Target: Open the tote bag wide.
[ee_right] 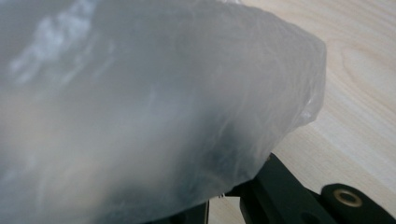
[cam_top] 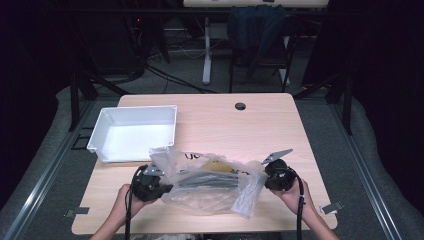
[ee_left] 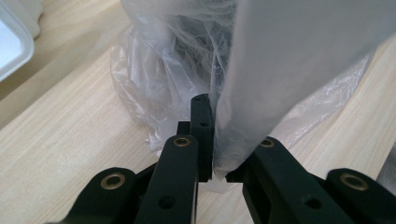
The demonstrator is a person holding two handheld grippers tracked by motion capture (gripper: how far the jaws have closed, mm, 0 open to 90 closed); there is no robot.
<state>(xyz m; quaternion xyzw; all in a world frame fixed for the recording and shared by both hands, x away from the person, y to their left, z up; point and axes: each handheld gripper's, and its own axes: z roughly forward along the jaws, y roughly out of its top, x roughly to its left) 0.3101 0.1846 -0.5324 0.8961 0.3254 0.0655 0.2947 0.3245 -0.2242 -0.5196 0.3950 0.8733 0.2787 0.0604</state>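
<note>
We have the clear plastic bag (cam_top: 207, 181) on the near half of the table (cam_top: 280, 130), dark contents inside (can't tell what). Left gripper (cam_top: 161, 189) is clamped on the bag's left edge, right gripper (cam_top: 263, 177) closed on its right edge. White tray (cam_top: 135, 132) sits just behind-left.

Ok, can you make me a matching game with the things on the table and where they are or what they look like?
Things:
1. white tray
2. plastic bag
3. left gripper
4. round hole

Descriptions:
A. shut on the bag's left edge
B. clear and crinkly, with dark things inside
C. at the table's far edge
D. empty, at the table's back left

Pairs: 1-D, 2-B, 3-A, 4-C
</note>
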